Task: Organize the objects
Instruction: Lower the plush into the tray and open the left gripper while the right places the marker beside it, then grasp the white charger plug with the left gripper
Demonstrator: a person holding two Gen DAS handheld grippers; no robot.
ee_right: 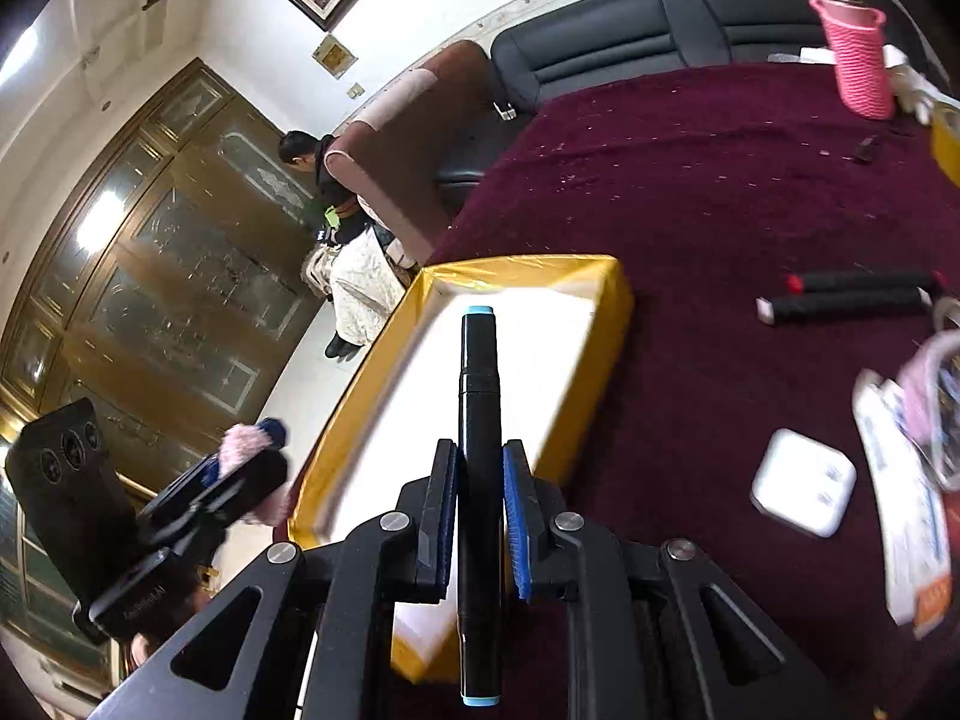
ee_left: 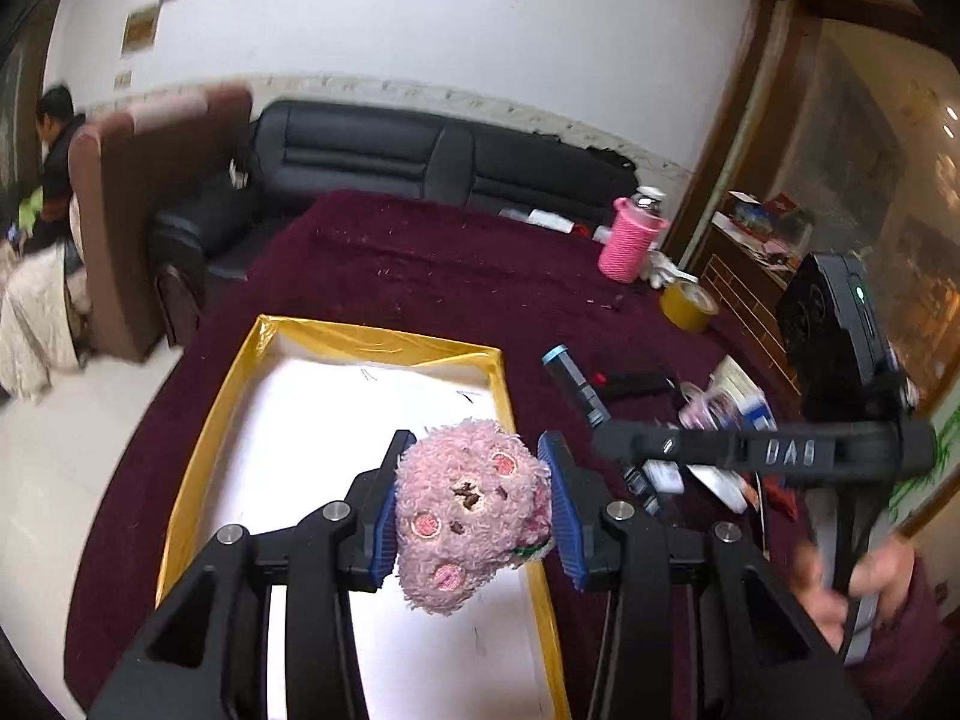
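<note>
My left gripper (ee_left: pixel 474 450) is shut on a pink plush toy (ee_left: pixel 468 510) and holds it above the yellow-rimmed white tray (ee_left: pixel 384 348). My right gripper (ee_right: pixel 479 456) is shut on a black marker with light-blue ends (ee_right: pixel 479 396), held upright over the near edge of the same tray (ee_right: pixel 618 300). The right gripper with its marker (ee_left: pixel 570 378) also shows in the left wrist view, to the right of the tray. The left gripper with the plush (ee_right: pixel 246 444) shows at the left of the right wrist view.
A dark red cloth (ee_left: pixel 420 264) covers the table. On it are a pink knitted bottle sleeve (ee_left: pixel 630 240), a yellow tape roll (ee_left: pixel 687 306), two black markers (ee_right: pixel 852 294), a white charger (ee_right: pixel 804 480) and papers (ee_right: pixel 906 516). A black sofa (ee_left: pixel 420 150) stands behind.
</note>
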